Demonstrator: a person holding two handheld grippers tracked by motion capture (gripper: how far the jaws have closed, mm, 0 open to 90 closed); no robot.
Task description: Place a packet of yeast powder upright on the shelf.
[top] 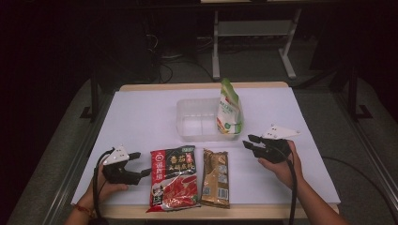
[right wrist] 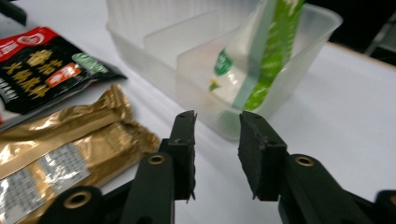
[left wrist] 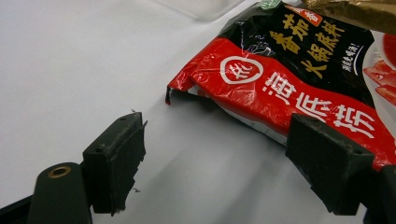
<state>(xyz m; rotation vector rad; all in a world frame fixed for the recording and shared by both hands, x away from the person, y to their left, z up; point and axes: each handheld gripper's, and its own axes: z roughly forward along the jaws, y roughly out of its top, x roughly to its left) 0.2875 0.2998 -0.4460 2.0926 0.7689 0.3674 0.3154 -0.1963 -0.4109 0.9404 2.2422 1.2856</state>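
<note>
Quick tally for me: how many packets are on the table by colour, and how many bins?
Red and black packets: 1, red and black packet, flat on the table
Gold packets: 1, gold packet, flat beside it
Green and white packets: 1, green and white packet, standing in the bin
Clear plastic bins: 1, clear bin
Total: 4

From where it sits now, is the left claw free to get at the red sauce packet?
Probably yes. The left claw stands open right beside the red sauce packet, which lies flat on the table with nothing between them.
</note>
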